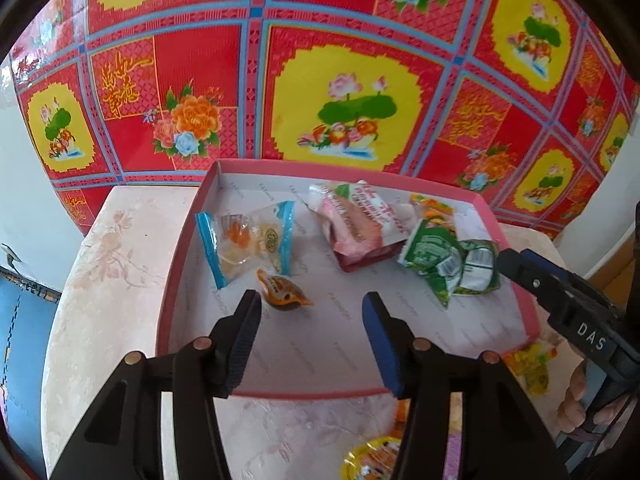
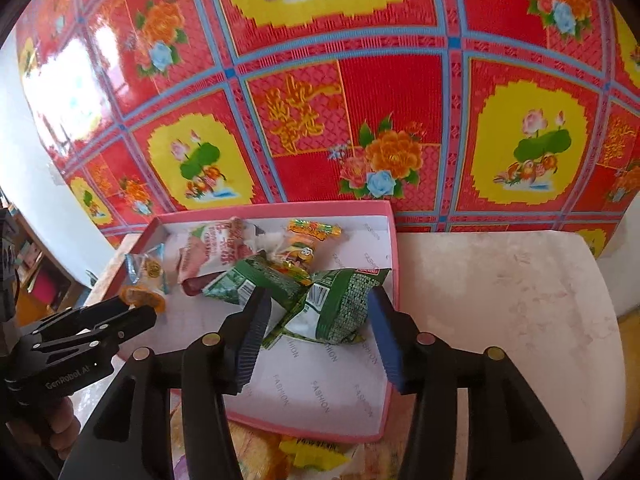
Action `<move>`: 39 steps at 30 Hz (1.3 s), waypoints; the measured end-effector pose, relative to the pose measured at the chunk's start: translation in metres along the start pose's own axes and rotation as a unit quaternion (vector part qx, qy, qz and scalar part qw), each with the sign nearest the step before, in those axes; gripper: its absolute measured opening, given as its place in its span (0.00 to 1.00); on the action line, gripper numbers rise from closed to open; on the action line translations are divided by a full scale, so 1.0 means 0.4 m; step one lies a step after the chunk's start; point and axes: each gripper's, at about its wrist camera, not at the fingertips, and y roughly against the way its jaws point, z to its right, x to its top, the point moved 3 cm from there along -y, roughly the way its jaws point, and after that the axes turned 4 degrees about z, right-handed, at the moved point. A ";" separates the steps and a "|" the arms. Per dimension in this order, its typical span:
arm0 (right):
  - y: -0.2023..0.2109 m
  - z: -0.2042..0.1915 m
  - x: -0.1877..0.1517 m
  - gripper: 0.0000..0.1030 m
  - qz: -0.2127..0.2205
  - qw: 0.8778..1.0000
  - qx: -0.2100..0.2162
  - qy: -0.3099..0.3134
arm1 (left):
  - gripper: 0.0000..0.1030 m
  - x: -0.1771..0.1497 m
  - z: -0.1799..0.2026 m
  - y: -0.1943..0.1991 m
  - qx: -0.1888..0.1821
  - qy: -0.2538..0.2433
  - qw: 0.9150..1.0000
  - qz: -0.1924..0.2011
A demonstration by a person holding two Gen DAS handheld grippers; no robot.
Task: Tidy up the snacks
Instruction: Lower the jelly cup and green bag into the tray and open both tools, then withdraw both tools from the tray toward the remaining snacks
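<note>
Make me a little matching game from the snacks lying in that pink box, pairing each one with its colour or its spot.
Things:
1. green packet
2. small orange candy
3. pink pouch
4. blue-edged clear bag

Descriptions:
A. lies just ahead of the open left tongs
B. see-through, orange pieces inside
C. sits between the fingers of the open right tongs
D. middle of the pink box, red text on it

Pairs: 1-C, 2-A, 3-D, 4-B
</note>
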 end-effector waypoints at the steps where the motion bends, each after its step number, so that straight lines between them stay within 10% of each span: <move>1: 0.012 -0.001 -0.001 0.50 0.003 1.000 0.001 -0.001 | 0.54 -0.001 -0.005 -0.001 -0.002 0.001 1.000 0.001; 39: 0.208 0.066 -0.169 0.50 0.015 0.999 -0.030 -0.033 | 0.54 -0.145 0.040 0.102 -0.028 -0.012 0.999 -0.029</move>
